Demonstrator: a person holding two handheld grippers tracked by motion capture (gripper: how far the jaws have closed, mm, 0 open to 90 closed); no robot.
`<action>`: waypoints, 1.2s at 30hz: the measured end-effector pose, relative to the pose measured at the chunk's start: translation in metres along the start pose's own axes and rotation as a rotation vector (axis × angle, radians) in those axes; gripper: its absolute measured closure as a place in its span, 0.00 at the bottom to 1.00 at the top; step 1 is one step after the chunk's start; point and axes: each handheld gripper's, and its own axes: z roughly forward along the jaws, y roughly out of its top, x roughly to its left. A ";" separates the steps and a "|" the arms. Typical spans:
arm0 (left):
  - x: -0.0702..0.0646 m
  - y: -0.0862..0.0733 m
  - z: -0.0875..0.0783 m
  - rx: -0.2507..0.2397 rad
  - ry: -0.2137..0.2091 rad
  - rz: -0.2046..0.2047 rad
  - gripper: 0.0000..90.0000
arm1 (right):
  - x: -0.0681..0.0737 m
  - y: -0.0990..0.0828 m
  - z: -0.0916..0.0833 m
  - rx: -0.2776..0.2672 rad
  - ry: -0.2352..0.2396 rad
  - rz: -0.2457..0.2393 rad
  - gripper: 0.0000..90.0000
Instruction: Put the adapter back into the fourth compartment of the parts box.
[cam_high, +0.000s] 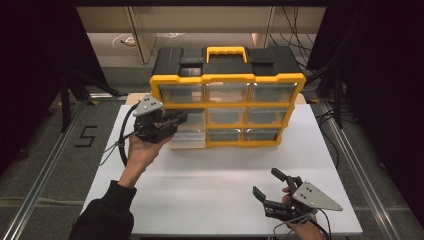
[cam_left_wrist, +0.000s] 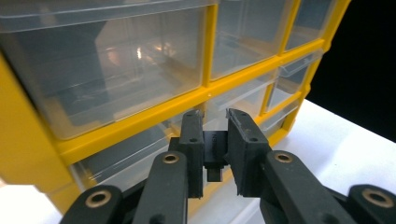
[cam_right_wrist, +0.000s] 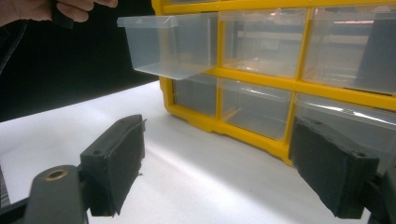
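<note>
High view: left claw (cam_high: 172, 120) pinching drawer (cam_high: 190, 131) front, left column of organizer (cam_high: 227, 80) at tabletop (cam_high: 225, 200) far edge. Drawer part out, rest unpulled. Right claw (cam_high: 267, 185) spread, idle near front-right corner.

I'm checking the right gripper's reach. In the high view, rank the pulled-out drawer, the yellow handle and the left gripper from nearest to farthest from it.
From the right gripper:
1. Pulled-out drawer, at the organizer's lower left, and left gripper, right at that drawer: too close to call.
2. Yellow handle, on top at the back, farthest.
</note>
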 end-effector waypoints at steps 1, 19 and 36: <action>0.001 0.000 0.000 0.004 0.002 -0.002 0.85 | 0.000 0.000 0.000 0.000 0.000 0.000 0.22; 0.007 -0.005 0.001 0.049 0.065 0.033 0.84 | 0.000 0.001 -0.001 -0.006 -0.004 0.002 0.22; 0.001 -0.004 -0.006 0.002 -0.010 -0.013 0.31 | 0.000 0.001 -0.001 -0.008 -0.002 -0.001 0.22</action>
